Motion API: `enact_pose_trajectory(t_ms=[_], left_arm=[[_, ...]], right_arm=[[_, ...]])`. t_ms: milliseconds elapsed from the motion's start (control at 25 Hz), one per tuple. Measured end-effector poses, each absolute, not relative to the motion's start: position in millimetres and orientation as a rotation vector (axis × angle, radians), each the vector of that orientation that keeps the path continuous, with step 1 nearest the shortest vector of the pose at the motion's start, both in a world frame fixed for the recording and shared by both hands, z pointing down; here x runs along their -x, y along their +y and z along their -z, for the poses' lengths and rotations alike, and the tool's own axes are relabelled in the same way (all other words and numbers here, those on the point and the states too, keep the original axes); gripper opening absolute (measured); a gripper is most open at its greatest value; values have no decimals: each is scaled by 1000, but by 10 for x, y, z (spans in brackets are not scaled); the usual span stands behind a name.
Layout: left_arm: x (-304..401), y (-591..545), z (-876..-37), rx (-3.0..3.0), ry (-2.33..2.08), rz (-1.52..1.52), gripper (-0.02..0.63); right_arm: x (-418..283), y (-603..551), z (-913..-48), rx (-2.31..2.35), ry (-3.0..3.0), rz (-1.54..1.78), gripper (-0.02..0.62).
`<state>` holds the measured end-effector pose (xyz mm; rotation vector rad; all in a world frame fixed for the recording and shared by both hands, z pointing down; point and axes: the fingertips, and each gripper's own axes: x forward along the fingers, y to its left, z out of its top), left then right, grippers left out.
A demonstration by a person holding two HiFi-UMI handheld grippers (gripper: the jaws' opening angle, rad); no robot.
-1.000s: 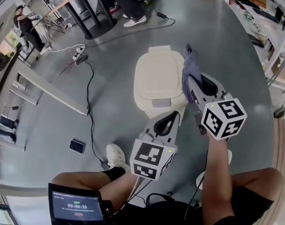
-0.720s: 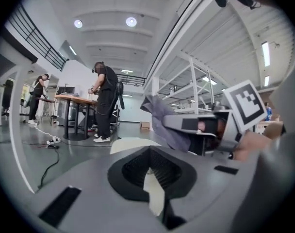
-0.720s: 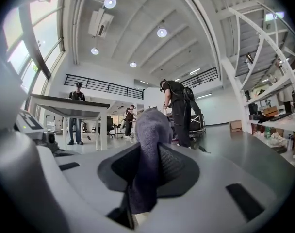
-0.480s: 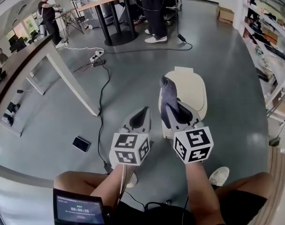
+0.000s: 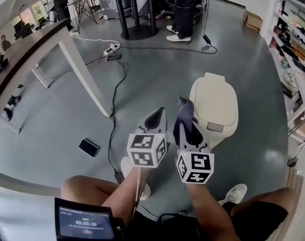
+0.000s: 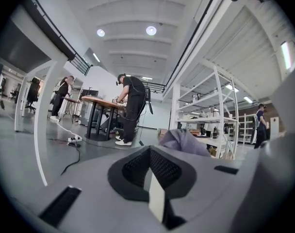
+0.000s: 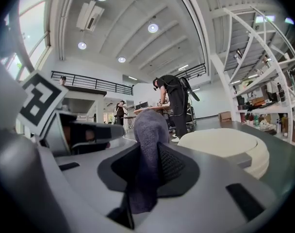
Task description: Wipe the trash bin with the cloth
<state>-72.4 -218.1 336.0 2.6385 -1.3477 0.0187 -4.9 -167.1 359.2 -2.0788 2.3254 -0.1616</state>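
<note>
Change vs a second ago: the cloth (image 5: 183, 112) was up against the trash bin (image 5: 215, 103) by its lid edge, and now it's off it. Both grippers have pulled back and sit just left of the bin, close together, no contact. The right gripper (image 5: 186, 130) is clamped on the cloth, which sticks up out of the jaws as a grey wad. The left gripper (image 5: 156, 119) has its jaws closed with nothing between them (its own view shows only the pads meeting). My read: either a pause between strokes or the wipe is winding down; I can't judge how clean the bin is from here. The bin stands upright on the floor to the right of the grippers with its lid shut, so whether there's anything inside can't be seen.
</note>
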Motion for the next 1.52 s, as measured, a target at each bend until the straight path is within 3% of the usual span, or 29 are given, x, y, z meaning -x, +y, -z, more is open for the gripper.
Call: enact_pose_trajectory(t_ms=[440,1520], left_arm=[[989,-3118,-3494,-2712,-1319,-60,-3],[556,-3141,-4375,-2785,-1125,-237,-3]], right_arm=[[200,-2163,-4358,2231,2175,413,91],[-177,-2180,-5229,2235,1788,909,91]])
